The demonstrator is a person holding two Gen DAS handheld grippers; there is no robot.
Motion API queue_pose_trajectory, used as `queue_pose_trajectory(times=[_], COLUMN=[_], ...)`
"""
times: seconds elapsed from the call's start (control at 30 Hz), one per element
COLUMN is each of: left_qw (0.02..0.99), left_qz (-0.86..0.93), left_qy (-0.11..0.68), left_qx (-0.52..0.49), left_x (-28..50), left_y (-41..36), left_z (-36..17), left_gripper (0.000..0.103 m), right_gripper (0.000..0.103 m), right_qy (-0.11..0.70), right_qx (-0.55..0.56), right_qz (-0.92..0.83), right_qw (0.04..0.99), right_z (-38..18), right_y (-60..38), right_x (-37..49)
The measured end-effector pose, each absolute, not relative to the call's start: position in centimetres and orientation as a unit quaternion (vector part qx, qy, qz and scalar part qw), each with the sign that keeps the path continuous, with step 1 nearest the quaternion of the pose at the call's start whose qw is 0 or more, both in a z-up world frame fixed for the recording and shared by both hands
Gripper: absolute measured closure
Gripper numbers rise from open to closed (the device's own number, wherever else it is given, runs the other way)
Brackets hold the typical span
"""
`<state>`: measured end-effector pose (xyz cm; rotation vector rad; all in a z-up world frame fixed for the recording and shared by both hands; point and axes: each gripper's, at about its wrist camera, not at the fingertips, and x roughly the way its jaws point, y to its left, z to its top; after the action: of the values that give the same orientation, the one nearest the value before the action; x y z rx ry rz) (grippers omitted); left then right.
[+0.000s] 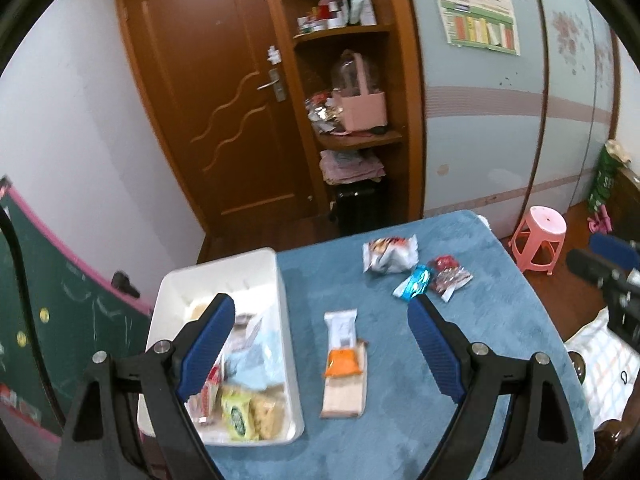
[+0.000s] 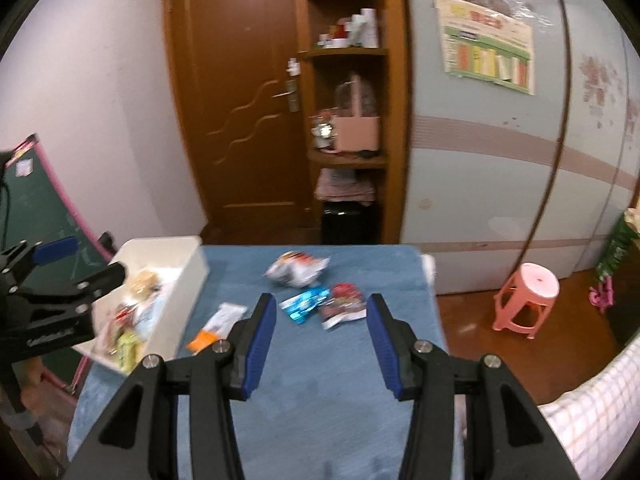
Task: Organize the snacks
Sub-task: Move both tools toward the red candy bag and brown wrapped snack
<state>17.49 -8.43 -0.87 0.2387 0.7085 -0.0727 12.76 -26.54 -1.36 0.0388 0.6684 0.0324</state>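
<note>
1. Left wrist view: white bin sat on blue table, part-filled with snacks.
2. Left gripper, right gripper: jaws spread, empty.
3. Orange-white packet lay beside bin; judged light, crinkly, slippery; pinch mid-body.

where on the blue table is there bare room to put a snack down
Bare cloth lies in front of the right claw, nearer than the blue packet and red packet. A strip between the long bar and the far packets is free too. The white bin is crowded.
</note>
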Motion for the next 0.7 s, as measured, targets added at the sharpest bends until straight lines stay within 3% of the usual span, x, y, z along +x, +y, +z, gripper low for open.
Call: queue_pose_trajectory(times=[0.37,0.7], left_qw=[0.903,0.857], left_qz=[-0.083,-0.094], left_qy=[0.385,0.484], left_qx=[0.171,0.147], left_x=[26.3,32.9], left_y=[-16.7,-18.0], left_z=[-6.5,-17.5], left_gripper=[0.015,0.015], right_gripper=[0.055,0.055], right_qy=[0.38,0.481], right_qx=[0.049,0.148], right_qz=[0.001,0.042], right_qw=[0.924,0.863], right_z=[-3.1,-13.2], right_y=[-32.1,-34.0], right_x=[23.0,30.4])
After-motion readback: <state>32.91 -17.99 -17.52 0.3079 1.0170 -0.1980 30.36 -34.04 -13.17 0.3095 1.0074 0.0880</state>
